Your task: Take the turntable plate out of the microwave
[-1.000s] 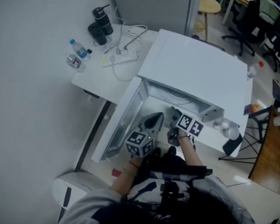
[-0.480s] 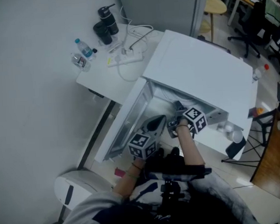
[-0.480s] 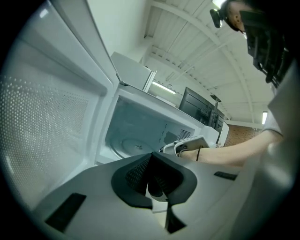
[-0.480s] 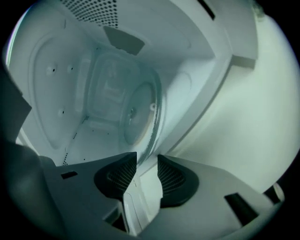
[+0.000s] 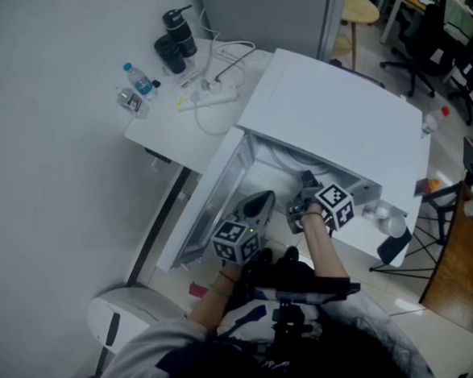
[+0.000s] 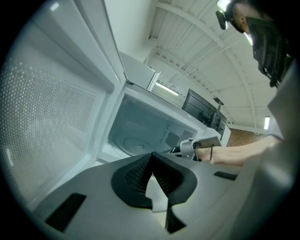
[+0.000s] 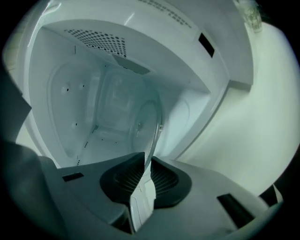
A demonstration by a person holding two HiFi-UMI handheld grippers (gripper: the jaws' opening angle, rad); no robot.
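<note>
Head view, microwave (image 5: 337, 129), door (image 5: 201, 207) open, left tool (image 5: 258, 211) just outside its cavity, right tool (image 5: 302, 200) reaching in, left gripper view, jaws pressed together, empty, right gripper view, jaws just closed down, clamping turntable plate (image 7: 152, 122) rim, plate inside microwave cavity.

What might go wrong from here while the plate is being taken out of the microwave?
1. The right gripper has just been closing its jaws on only the thin rim of the glass plate; held at one edge, it may slip or tip and break.
2. The plate is inside the microwave; drawn out tilted, it could knock the opening.
3. The left gripper is shut and empty, so nothing supports the plate's far side.
</note>
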